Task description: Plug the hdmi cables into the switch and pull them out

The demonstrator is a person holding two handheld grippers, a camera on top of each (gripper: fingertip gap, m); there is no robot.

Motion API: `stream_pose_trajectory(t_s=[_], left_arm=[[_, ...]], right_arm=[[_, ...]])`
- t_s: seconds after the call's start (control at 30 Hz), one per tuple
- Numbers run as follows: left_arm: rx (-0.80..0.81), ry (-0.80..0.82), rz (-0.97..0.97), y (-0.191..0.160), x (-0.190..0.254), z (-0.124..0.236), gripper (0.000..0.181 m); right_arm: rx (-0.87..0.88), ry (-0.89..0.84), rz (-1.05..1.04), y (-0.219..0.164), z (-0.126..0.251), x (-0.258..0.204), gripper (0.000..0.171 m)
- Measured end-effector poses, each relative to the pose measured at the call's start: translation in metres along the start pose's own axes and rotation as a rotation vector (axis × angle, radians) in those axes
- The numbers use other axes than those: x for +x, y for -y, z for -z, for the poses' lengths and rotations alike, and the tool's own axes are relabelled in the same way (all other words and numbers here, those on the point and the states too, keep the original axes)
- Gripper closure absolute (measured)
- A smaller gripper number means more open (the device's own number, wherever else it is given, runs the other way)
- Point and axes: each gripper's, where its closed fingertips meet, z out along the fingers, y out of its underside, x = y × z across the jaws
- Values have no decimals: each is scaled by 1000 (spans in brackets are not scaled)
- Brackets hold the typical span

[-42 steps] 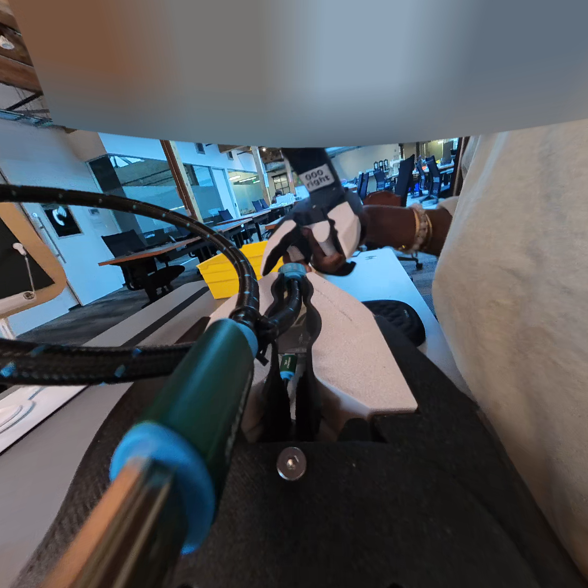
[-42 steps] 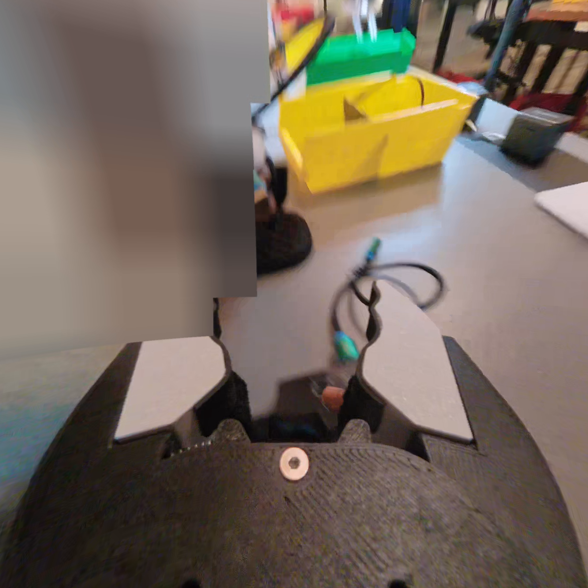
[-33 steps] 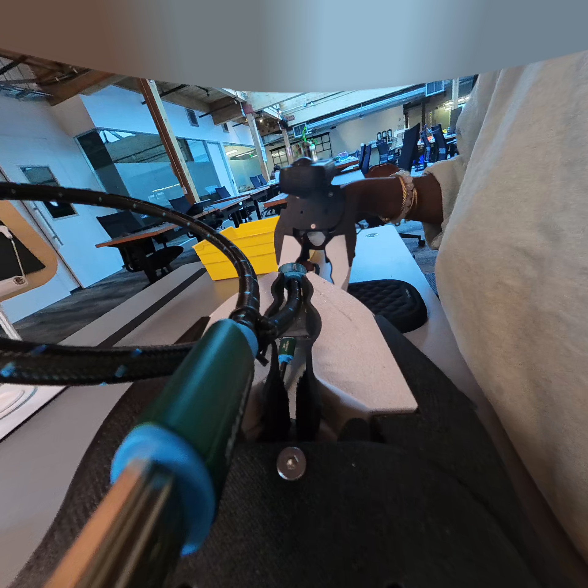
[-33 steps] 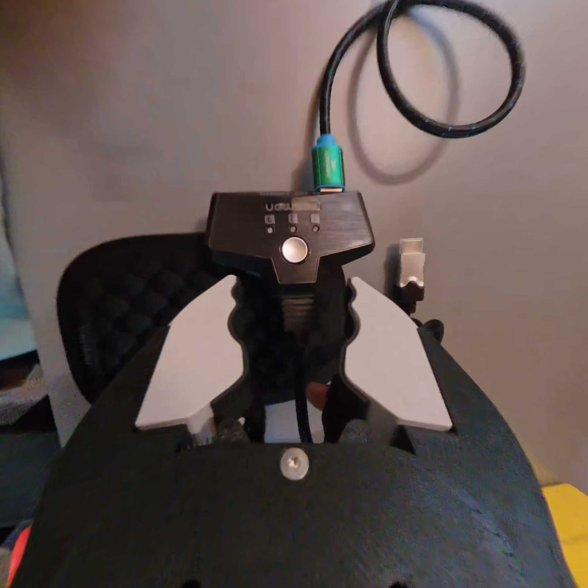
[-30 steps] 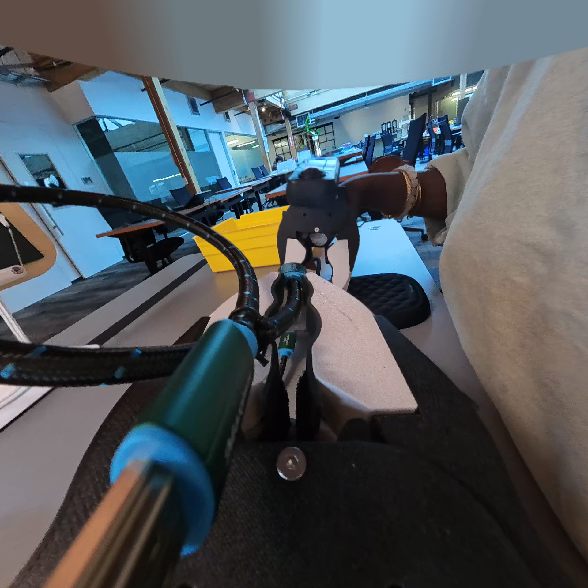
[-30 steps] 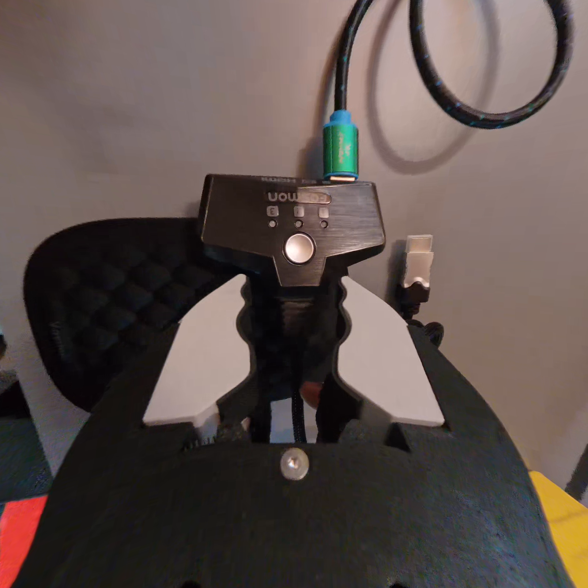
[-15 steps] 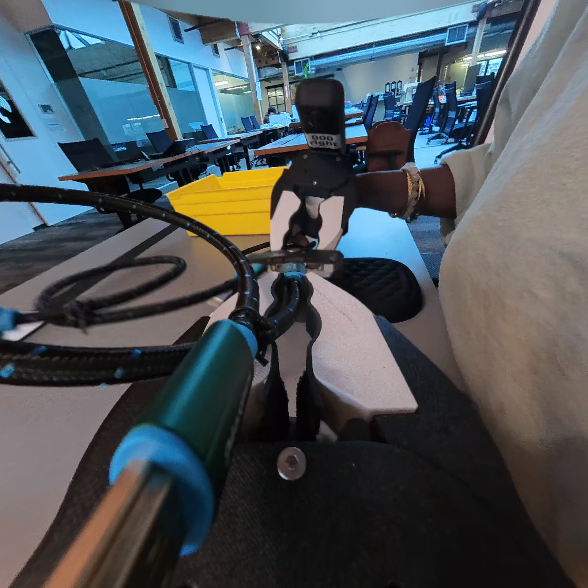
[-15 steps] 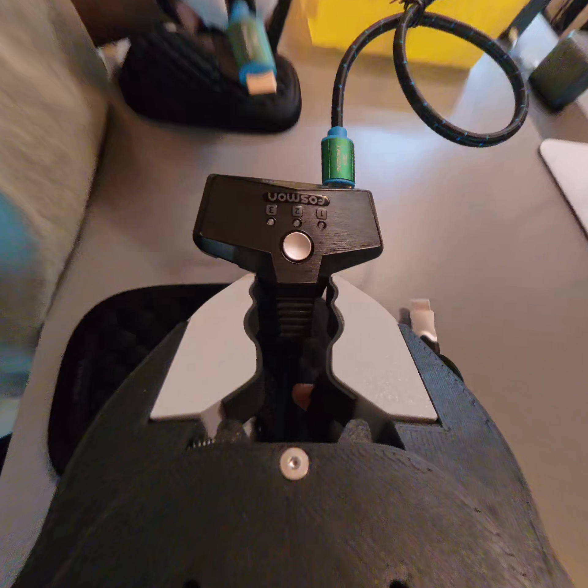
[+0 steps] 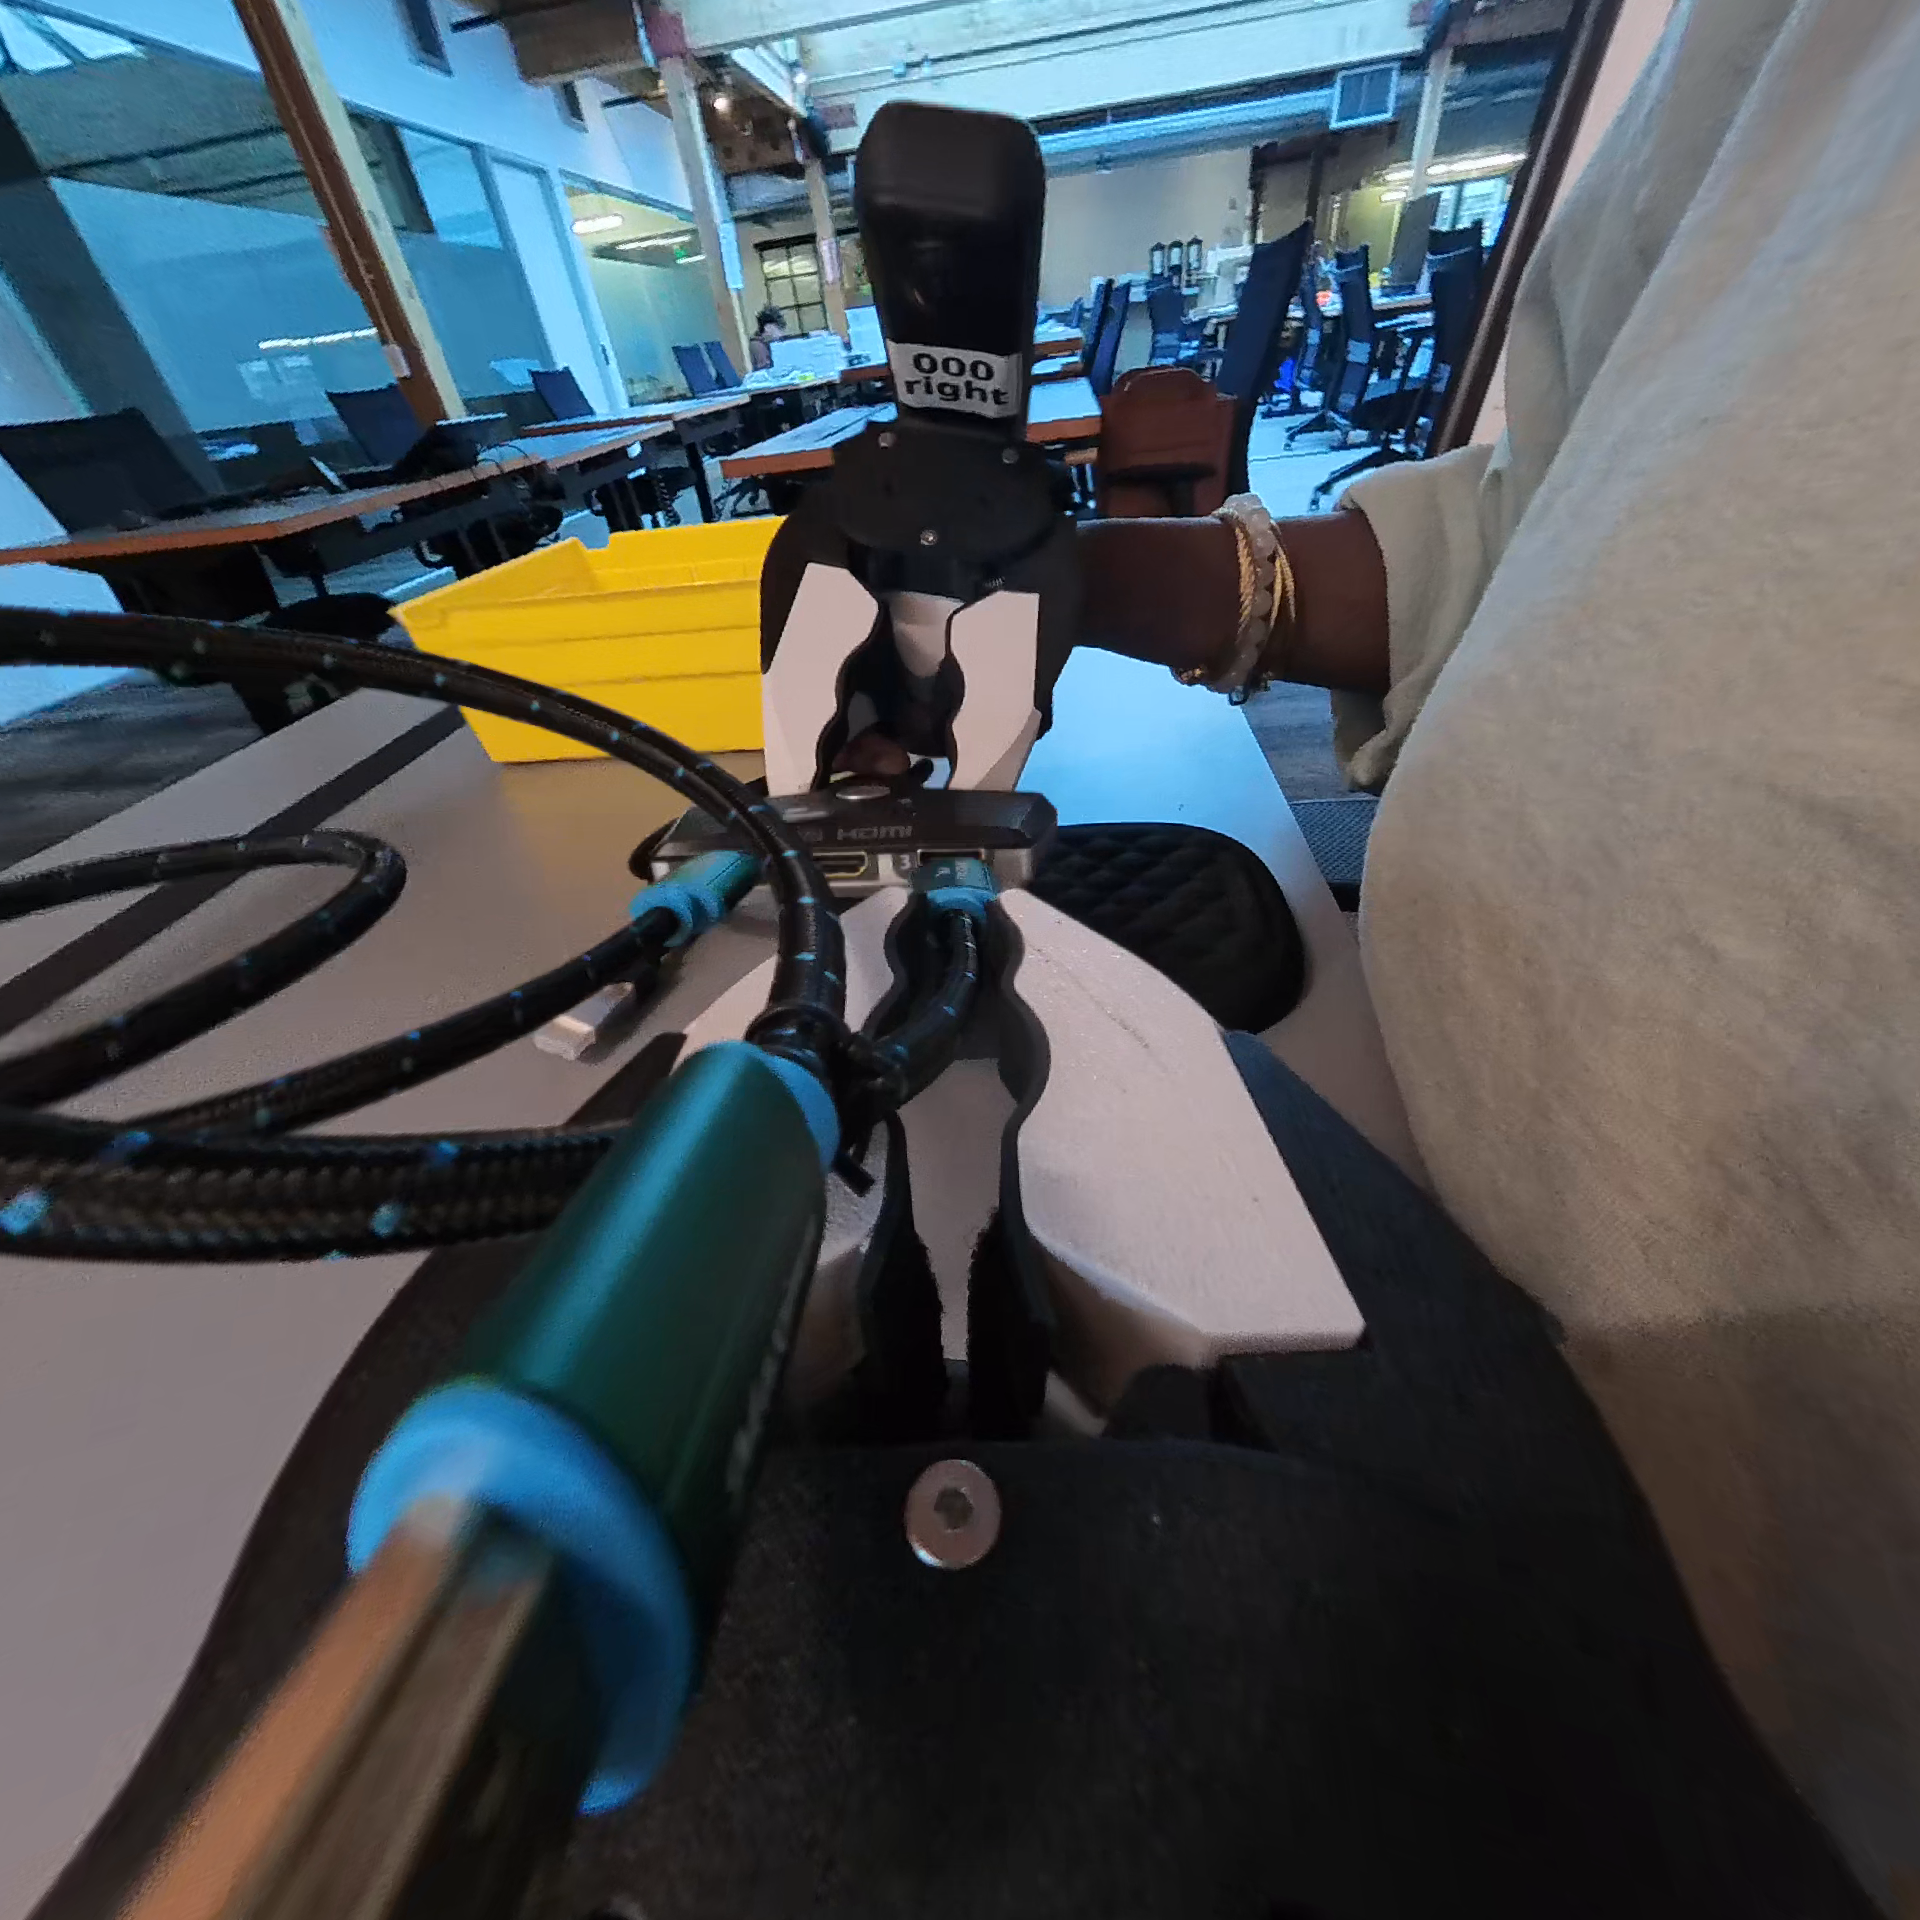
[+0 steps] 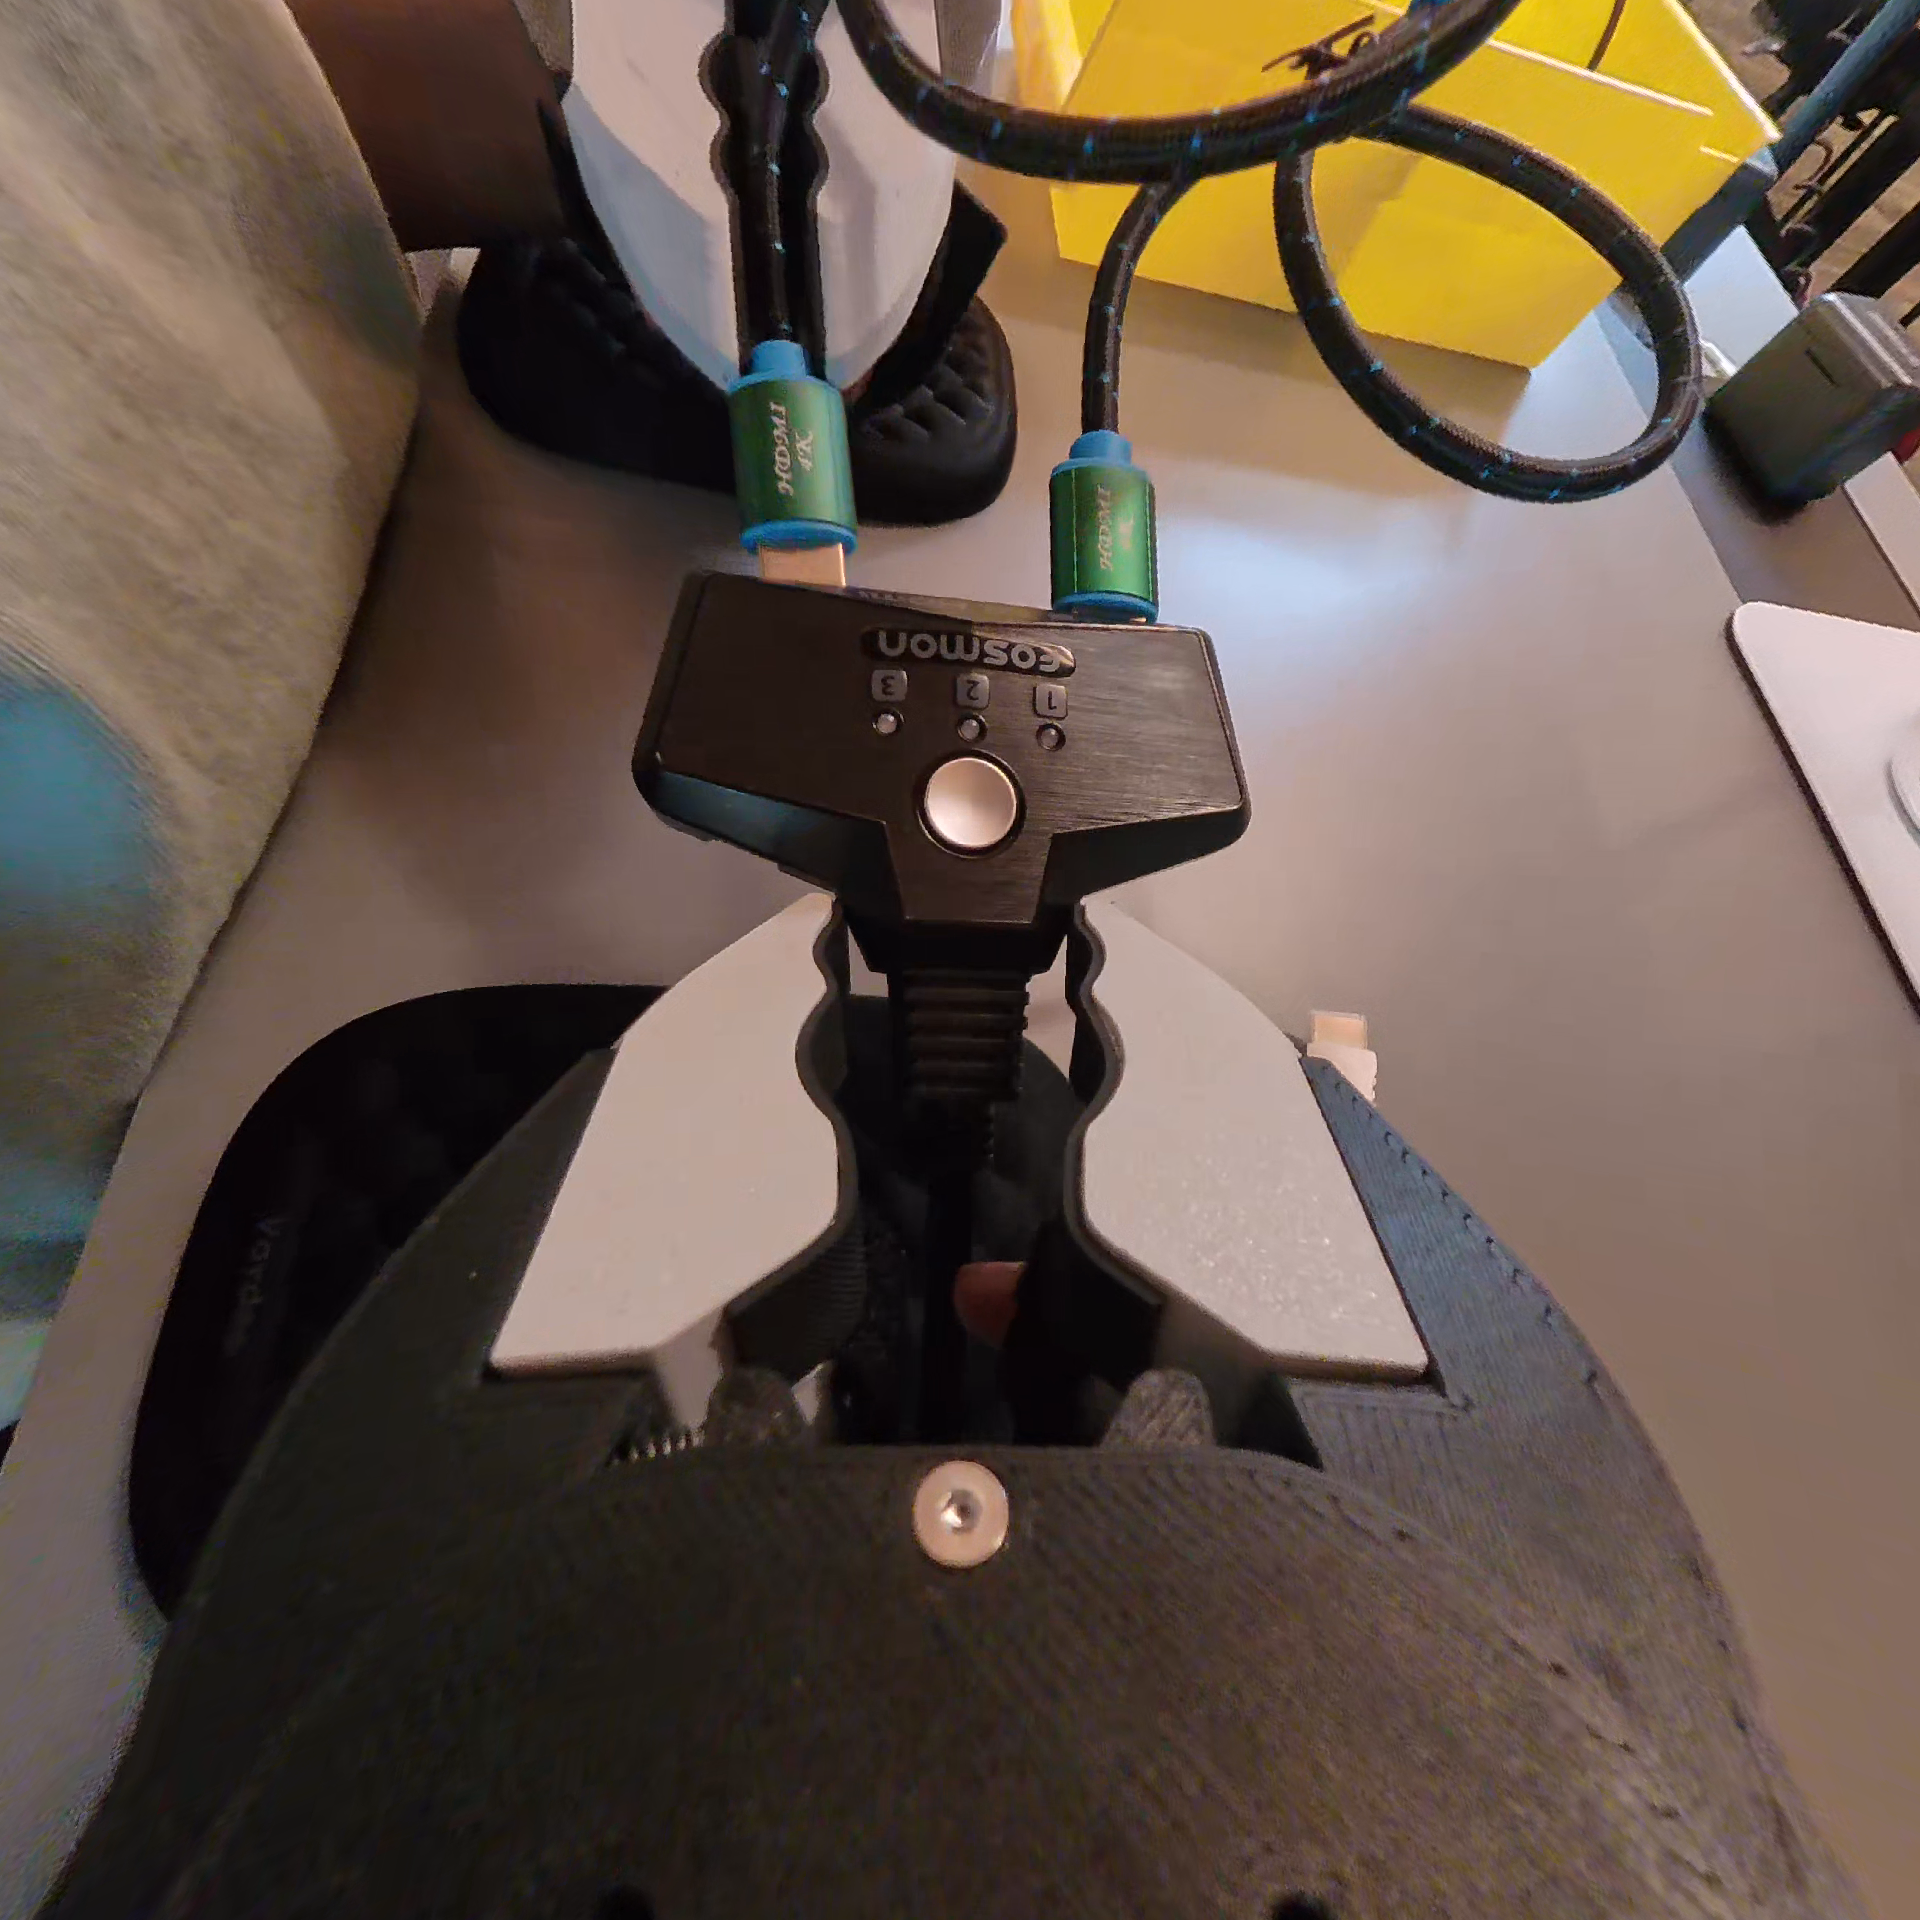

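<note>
The right gripper [image 10: 956, 935] clamped the switch [image 10: 940, 743] by its ribbed tail. Directly ahead, the left gripper [image 9: 940, 935] pinched a cable [image 9: 951, 987], its plug [image 10: 792, 457] only part-seated. Skewed pushing could jam it.

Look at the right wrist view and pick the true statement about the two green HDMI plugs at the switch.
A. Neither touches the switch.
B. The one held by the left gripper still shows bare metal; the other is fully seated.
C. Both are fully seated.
B: the held plug shows gold metal at the switch; the other plug sits flush.
</note>
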Motion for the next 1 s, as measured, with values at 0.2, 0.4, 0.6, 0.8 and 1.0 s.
stream_pose_trajectory(t_s=[0.2,0.4,0.6,0.8,1.0], left_arm=[[-16,-38,-7,-3,5,-1,170],[3,-35,8,0,4,-3,170],[-8,-55,12,-1,9,-3,170],[-30,-52,8,1,7,-2,170],[24,-69,24,10,8,-5,171]], right_arm=[[-24,25,22,-3,-1,-5,130],[-7,28,12,-1,0,-6,130],[-4,47,8,0,-1,-9,129],[-37,28,-14,3,-1,-6,130],[-35,44,-69,-1,-8,-9,130]])
